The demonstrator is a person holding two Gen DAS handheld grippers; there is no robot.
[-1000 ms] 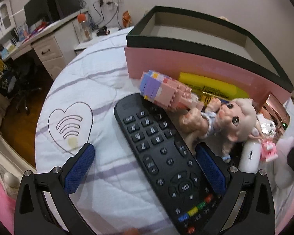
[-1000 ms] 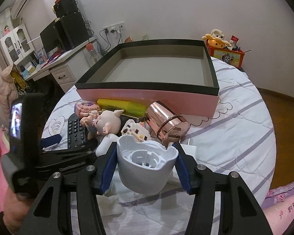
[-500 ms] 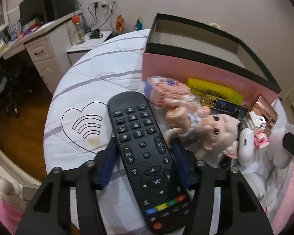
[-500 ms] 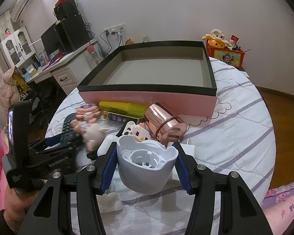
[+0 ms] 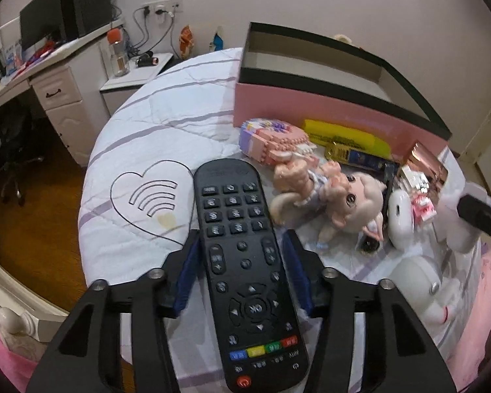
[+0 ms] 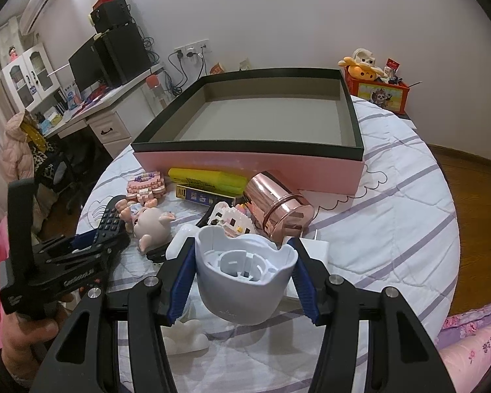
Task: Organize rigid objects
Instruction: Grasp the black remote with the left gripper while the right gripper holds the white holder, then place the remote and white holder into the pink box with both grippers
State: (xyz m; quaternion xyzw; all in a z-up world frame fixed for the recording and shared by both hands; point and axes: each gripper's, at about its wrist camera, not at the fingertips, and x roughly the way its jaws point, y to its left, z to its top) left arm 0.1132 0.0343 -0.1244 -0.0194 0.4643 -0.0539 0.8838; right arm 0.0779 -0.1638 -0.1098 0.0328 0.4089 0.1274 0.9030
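While my left hand-held gripper (image 5: 244,270) straddles the black remote (image 5: 245,262), its jaws are easing apart: the remote lies lengthwise between the blue pads (image 5: 188,271), a sliver of gap showing on the right side, and its near end runs under the camera toward me. Ahead and to the right of that hand-held gripper lie the block toy (image 5: 271,139), the pig doll (image 5: 340,196) and the white mouse (image 5: 400,214); beyond them stands the pink box (image 5: 327,111) on the bed's striped cover (image 5: 167,131).

My right hand-held gripper (image 6: 242,273) pinches the white cup-shaped holder (image 6: 245,278), pads pressed on both sides. Just ahead of it lie the rose-gold tin (image 6: 278,208) and a small white block figure (image 6: 232,217).

Behind the holder, a white plug (image 6: 317,245) is mostly hidden. Whether the remote rests on the cover or hangs lifted, I cannot tell.
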